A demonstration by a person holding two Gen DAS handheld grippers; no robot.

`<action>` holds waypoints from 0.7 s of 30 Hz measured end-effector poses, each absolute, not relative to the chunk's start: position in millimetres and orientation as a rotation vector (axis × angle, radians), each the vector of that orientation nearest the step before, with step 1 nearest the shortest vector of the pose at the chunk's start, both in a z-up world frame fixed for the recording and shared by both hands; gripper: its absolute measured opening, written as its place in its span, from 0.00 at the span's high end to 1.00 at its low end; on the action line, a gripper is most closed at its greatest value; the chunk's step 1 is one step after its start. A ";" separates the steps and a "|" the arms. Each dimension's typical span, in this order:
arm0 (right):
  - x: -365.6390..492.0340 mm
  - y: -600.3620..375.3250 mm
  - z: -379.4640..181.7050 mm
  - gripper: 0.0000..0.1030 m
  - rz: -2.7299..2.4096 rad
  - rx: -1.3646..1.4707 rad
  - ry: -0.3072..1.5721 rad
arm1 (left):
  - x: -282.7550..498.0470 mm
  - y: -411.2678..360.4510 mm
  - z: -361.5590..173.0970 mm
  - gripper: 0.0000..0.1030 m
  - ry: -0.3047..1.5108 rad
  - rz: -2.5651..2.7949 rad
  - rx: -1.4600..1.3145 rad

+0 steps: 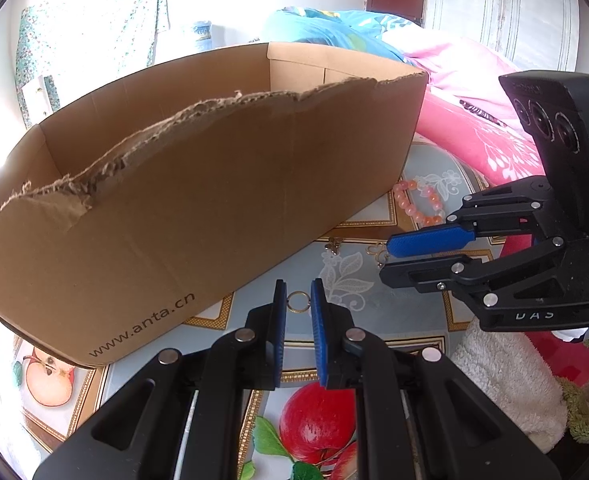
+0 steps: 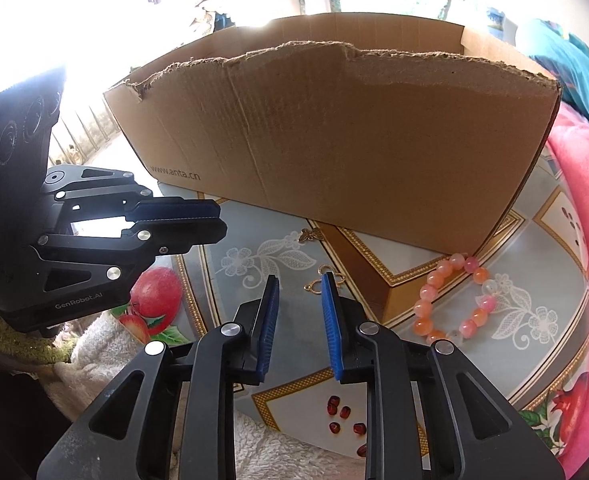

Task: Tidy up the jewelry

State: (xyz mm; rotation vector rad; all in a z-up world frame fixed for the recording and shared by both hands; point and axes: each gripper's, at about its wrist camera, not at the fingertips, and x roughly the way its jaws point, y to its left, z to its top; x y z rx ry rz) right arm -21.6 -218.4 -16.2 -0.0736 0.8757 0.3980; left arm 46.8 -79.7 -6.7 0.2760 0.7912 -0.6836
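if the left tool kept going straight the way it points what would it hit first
Most likely the small gold ring on the tablecloth, lying just past the open left tool, in line with its gap. Beyond it is the cardboard box; depth is uncertain.

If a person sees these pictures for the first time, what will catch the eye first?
The big cardboard box with a torn top edge fills the middle of the table. To its right lies a pink and orange bead bracelet on the flowered tablecloth. In front, a small gold ring lies between the fingers of the open left claw.
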 end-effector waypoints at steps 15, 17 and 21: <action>-10.3 -199.4 -30.9 0.71 0.391 -0.215 0.854 | 46.6 -79.3 -7.7 0.89 0.795 -0.679 0.278; -9.6 -197.9 -31.9 0.76 0.392 -0.216 0.853 | 46.6 -79.2 -7.6 0.89 0.794 -0.679 0.278; -8.5 -195.5 -36.8 0.83 0.385 -0.205 0.852 | 46.4 -79.0 -7.4 0.89 0.793 -0.679 0.279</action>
